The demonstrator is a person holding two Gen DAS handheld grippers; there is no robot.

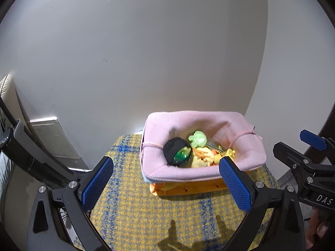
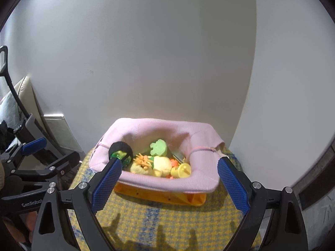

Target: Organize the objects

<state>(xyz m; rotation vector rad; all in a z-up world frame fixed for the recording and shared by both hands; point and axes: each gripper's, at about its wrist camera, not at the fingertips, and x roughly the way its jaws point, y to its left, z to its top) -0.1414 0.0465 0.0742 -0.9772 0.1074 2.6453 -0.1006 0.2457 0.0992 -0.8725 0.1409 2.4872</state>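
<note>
Showing "DAS" on the right gripper (image 1: 312, 163) and "GenRobot" on the left gripper (image 2: 31, 167); both are spread apart, empty; a pink-lined basket (image 2: 146, 179) of toys (image 2: 159, 163) sits at the checked cushion's (image 2: 167, 219) far edge.

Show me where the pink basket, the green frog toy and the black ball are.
pink basket (image 2: 159, 183), right wrist view, on its near rim.
green frog toy (image 2: 158, 147), right wrist view, on its flat top face.
black ball (image 1: 175, 149), left wrist view, on its black upper part.

The basket (image 2: 155, 179) of toys (image 2: 161, 163) sits on the cloth (image 2: 167, 219), against the wall (image 2: 146, 62).
</note>
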